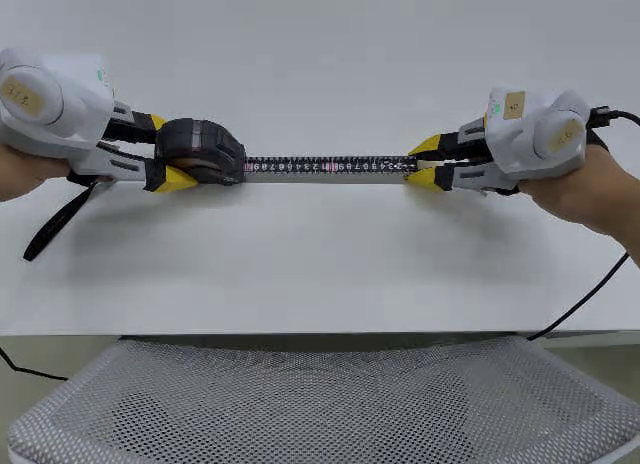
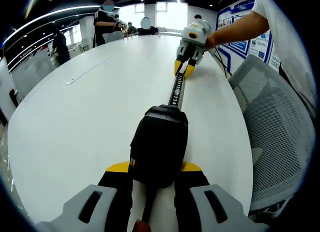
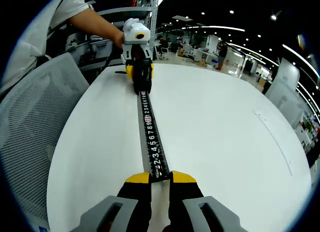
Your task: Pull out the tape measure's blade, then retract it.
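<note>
White worktop [image 1: 320,254] fills a bright open office, with a grey mesh chair [image 1: 300,404] at its near edge. On one side the left tool [image 1: 168,150] is clenched around the black tape measure [image 1: 205,149], anchoring its case low at the worktop. Well apart on the other side, the right tool [image 1: 422,161] is clamped on the tip of the blade [image 1: 330,165], so the strip runs straight and taut between them, numbers up; the pull looks done and retracting is probably what remains.
</note>
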